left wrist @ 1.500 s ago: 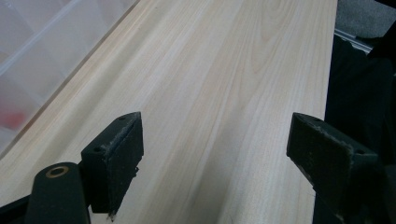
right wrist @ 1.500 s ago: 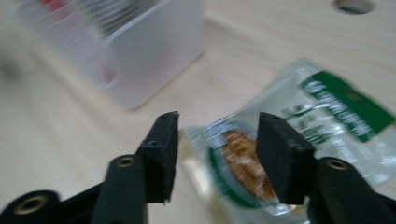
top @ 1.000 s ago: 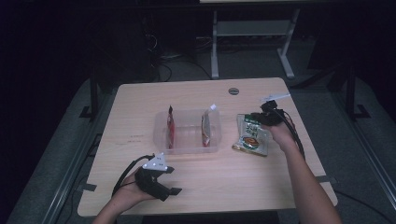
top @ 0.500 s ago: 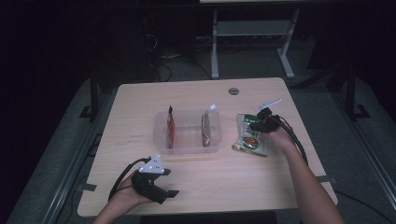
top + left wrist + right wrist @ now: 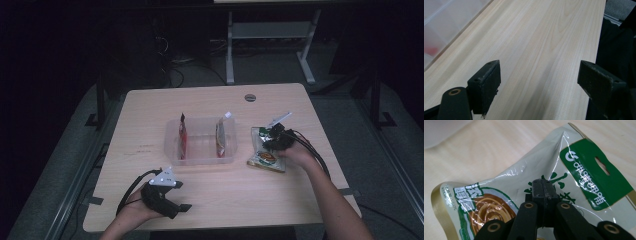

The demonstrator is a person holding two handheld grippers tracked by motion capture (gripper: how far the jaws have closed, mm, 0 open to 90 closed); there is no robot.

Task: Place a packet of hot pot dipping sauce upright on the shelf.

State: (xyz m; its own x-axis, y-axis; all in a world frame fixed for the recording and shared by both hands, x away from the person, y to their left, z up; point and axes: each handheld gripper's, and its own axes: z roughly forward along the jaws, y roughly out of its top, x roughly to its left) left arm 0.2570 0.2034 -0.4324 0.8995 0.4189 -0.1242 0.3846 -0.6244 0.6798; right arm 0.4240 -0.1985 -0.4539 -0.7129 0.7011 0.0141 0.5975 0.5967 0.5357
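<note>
**Two packets binned, one green pouch outstanding**

Item 1: clear plastic bin [image 5: 201,159], middle of the tabletop [image 5: 150,115], holding two red packets upright, one [image 5: 182,141] at its left wall, one [image 5: 220,138] toward its right.

Item 2: green snack pouch [image 5: 265,156], flat on the tabletop just right of the bin, toward the right edge.

Item 3: my right tongs [image 5: 272,136], jaws clenched together and pressed down on the pouch's face [image 5: 524,185]; I cannot tell whether any film is pinched between them.

Item 4: my left tongs [image 5: 187,206], at the near edge toward the left corner, jaws released wide over bare wood, holding nothing.

Status, as I judge it: bin partly stocked; the pouch remains to be lifted and stood inside.
</note>
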